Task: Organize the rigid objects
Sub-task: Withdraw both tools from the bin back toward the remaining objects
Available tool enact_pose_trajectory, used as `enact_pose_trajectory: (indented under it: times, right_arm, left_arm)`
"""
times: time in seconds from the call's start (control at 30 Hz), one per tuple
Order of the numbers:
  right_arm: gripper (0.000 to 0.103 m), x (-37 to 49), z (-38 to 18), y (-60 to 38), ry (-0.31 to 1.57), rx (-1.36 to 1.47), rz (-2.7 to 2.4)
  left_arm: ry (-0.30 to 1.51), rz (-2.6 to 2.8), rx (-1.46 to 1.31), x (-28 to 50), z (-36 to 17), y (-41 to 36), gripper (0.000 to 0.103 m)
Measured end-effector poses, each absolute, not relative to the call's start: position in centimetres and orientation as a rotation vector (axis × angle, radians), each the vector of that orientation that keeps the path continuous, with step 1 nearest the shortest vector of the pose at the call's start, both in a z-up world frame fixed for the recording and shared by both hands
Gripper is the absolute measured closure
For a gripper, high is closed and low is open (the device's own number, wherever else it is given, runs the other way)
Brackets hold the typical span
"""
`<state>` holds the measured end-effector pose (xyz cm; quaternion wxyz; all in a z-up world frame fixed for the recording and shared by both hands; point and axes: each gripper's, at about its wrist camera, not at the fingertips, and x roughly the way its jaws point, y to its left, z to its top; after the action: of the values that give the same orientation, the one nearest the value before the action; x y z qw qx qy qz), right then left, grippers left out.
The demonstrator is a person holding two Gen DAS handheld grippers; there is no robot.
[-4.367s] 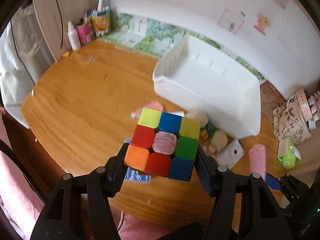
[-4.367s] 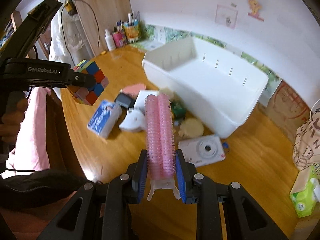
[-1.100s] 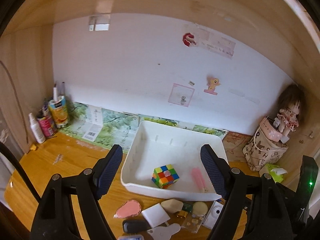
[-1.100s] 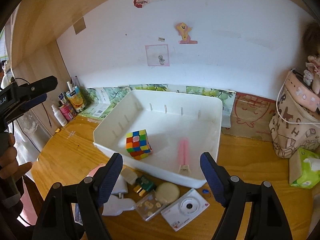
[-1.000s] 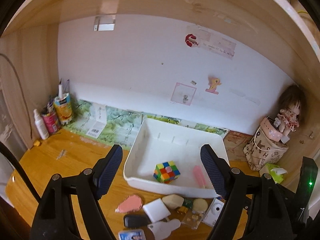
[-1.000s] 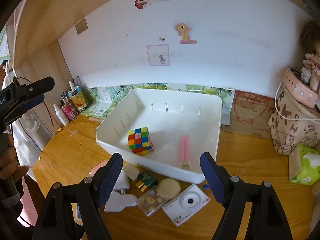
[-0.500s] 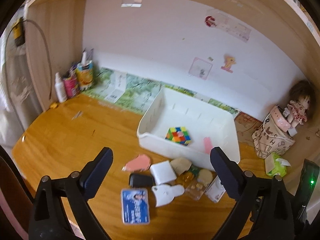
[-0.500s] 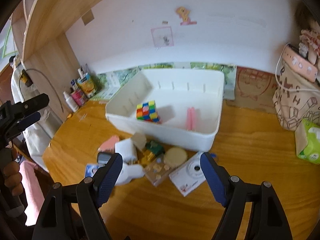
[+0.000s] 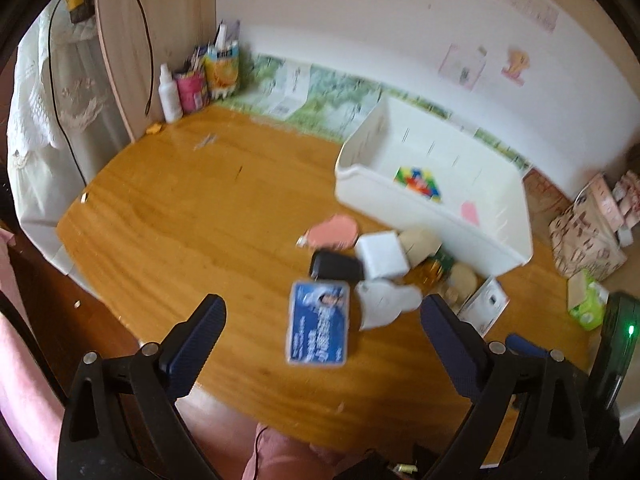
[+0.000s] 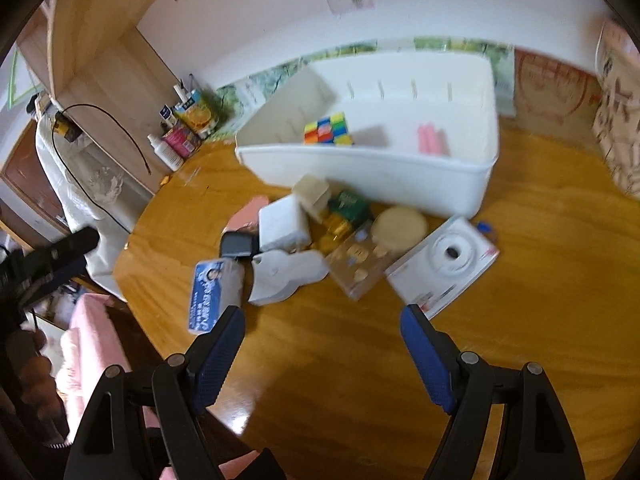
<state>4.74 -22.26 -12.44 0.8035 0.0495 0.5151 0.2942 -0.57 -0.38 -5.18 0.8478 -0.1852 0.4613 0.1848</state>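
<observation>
A white bin (image 9: 424, 216) (image 10: 360, 172) on the wooden table holds a colour cube (image 9: 418, 184) (image 10: 328, 130) and a pink hair roller (image 9: 469, 212) (image 10: 431, 139). In front of it lies a pile: a blue box (image 9: 319, 328) (image 10: 212, 294), a black case (image 9: 335, 266) (image 10: 239, 245), a white square box (image 9: 382, 254) (image 10: 283, 224), a white rabbit-shaped piece (image 9: 386, 304) (image 10: 286, 274), a pink oval (image 9: 333, 232), a round beige compact (image 10: 399, 224) and a white camera (image 10: 446, 262). My left gripper (image 9: 320, 326) hangs open above the blue box. My right gripper (image 10: 322, 330) is open over bare table near the pile.
Bottles and cartons (image 9: 196, 80) stand at the table's back left corner beside a wooden panel. A patterned bag (image 9: 588, 236) and a green tissue pack (image 9: 586, 304) sit at the right. The table's near edge (image 9: 200, 376) curves close below the left gripper. A person's pink sleeve (image 10: 88, 352) shows at the left.
Both grippers have tilted down and sunk toward the table, so the pile now fills the views. The left jaws spread wider; nothing was picked up.
</observation>
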Motion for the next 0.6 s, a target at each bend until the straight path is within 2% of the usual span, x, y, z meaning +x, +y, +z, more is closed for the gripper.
enact_pose_trajectory:
  times: [0.6]
  right_arm:
    - [0.022, 6.4, -16.6, -19.6, 1.252, 0.293, 0.622]
  left_arm:
    - [1.421, 0.216, -0.320, 4.4, -13.2, 0.6, 0.005]
